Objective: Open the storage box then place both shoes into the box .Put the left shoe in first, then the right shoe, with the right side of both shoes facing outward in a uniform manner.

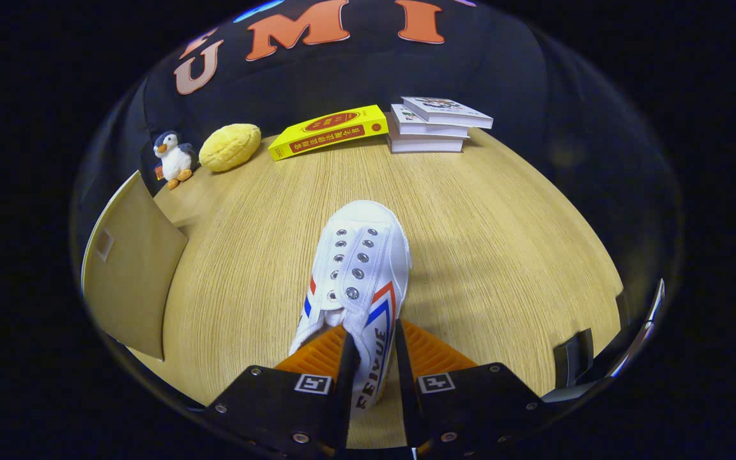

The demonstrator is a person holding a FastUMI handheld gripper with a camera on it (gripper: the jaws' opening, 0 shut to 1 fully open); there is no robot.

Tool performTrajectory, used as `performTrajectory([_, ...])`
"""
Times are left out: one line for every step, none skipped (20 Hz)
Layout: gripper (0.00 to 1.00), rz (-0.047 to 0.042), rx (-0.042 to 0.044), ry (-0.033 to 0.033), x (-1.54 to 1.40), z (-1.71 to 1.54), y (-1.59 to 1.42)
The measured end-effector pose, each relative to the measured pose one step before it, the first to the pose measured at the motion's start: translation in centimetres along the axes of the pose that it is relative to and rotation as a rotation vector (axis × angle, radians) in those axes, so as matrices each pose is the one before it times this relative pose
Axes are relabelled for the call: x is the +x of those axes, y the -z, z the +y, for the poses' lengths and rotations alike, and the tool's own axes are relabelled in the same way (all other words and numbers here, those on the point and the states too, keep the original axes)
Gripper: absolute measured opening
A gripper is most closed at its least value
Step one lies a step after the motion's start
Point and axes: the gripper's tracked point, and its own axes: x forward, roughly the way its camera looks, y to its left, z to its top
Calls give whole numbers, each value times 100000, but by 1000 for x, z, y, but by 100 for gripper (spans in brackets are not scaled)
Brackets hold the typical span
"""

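Tongs (371, 358) clenched on white shoe (358, 268) side wall, toe pointing fwd beyond them.

Wood-grain table (470, 211), black cloth wall (342, 83) behind; lighting seemingly overhead.

A light wood-grain worktop (483, 243) carries everything, and a white canvas shoe (355, 268) sits near its middle with the toe pointing toward 12 o'clock and its side wall pinched between the fingers of the claw (372, 358). Along the far edge, from 10 to 1 o'clock, stand a plush penguin (173, 158), a yellow cushion (230, 147), a yellow book (329, 131) and a stack of three books (435, 124). At 9 o'clock a tan cardboard flap (128, 281) rises over the near edge.
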Motion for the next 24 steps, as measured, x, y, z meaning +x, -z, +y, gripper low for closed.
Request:
performTrajectory([32,-3232,-2815,-511,-194,102,-618])
performTrajectory([32,-2742,-3385,-208,-90,125,-585])
performTrajectory([30,-839,-3515,4,254,-88,-173])
performTrajectory([29,-496,-2228,-312,180,14,-166])
performTrajectory([29,-209,-1375,-344,229,-67,3])
performTrajectory([29,-973,-576,-68,53,-184,-165])
performTrajectory([29,-131,-275,-516,287,16,-55])
performTrajectory([29,-66,-1517,-578,149,-16,55])
performTrajectory([23,-617,-2550,-19,9,-181,-23])
performTrajectory([21,-478,-2291,1582,177,-535,-23])
performTrajectory([16,-722,-1140,2139,161,-681,-116])
performTrajectory([12,210,460,801,417,-437,37])
performTrajectory([8,709,1391,-286,561,-106,105])
performTrajectory([7,1649,1223,-810,318,-61,104])
performTrajectory([7,950,1296,-597,-14,-232,-41])
performTrajectory([8,-29,646,-1704,149,242,-77])
performTrajectory([14,1305,-471,-1629,191,74,234])
performTrajectory([18,513,-832,-376,116,-143,-75])
performTrajectory([22,-16,936,374,165,-248,-76])
performTrajectory([22,877,2536,830,207,-545,33])
performTrajectory([8,270,4098,-784,316,-177,-190])
performTrajectory([4,912,4234,-1150,1,-74,-154])
performTrajectory([2,2133,4312,-1520,-146,82,53])
performTrajectory([1,1689,3747,-1237,-181,70,-73])
